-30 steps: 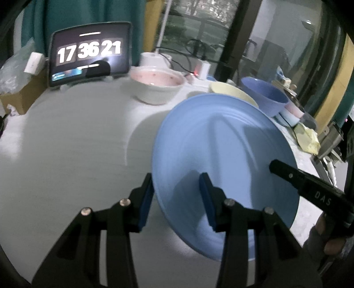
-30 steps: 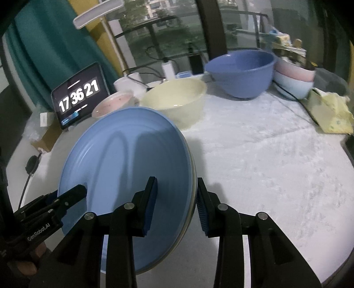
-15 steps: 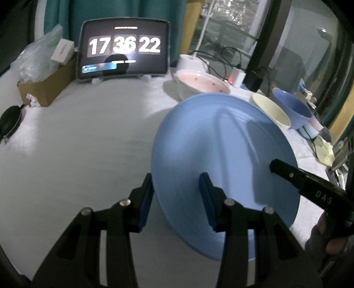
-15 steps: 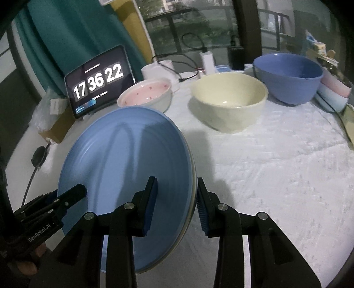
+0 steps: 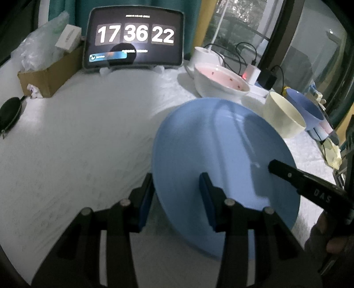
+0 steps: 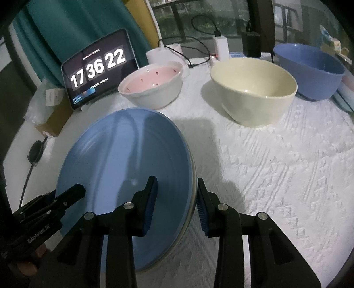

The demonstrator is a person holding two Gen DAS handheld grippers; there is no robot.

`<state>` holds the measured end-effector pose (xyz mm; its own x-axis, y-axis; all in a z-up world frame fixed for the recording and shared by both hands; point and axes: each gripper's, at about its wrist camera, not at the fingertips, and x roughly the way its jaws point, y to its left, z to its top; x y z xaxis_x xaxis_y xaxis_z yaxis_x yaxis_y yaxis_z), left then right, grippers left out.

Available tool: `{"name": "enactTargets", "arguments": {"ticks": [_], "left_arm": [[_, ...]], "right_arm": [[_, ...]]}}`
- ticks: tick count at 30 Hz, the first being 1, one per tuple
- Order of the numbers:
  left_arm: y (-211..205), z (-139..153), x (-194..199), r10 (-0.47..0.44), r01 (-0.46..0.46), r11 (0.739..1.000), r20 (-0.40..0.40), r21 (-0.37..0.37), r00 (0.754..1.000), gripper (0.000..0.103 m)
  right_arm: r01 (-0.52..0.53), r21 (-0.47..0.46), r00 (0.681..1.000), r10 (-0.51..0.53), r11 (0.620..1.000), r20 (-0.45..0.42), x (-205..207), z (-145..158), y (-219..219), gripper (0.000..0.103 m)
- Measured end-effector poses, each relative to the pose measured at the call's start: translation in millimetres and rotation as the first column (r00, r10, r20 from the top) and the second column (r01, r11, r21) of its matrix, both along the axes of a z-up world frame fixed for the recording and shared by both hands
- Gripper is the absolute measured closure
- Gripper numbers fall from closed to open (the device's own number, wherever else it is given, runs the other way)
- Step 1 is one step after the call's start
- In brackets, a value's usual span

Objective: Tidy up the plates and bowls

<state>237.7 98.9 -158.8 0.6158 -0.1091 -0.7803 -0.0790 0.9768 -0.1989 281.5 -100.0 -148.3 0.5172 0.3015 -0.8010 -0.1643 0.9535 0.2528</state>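
Teal curtain (image 6: 73,33), dark window (image 6: 199,17)

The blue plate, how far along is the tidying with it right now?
Done: nothing looks stacked on the table yet. In hand: the blue plate, apparently with another under it, is gripped at opposite rims by the left tool and right tool, tilted above the tablecloth. Left: the pink bowl, cream bowl and blue bowl sit separately, unnested.

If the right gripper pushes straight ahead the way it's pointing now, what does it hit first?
Nothing new right away: the right gripper already straddles the blue plate rim. Beyond it lies bare tablecloth, then probably the cream bowl, though depth is uncertain.
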Motion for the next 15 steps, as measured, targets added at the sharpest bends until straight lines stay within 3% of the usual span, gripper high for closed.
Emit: {"name": "enactTargets", "arguments": {"ticks": [8,15], "left_arm": [[0,1,0,-0.017,0.017,1.000,0.005,0.007,1.000,0.059],[6,17,-12,0.048,-0.050,0.998,0.057,0.032,0.997,0.057]], "right_arm": [[0.003,-0.017,1.000,-0.003,1.000,-0.017,1,-2,1,0.065],[0.025,-0.022,1.000,-0.025,0.999,0.008,-7,7,-9,0.065]]}}
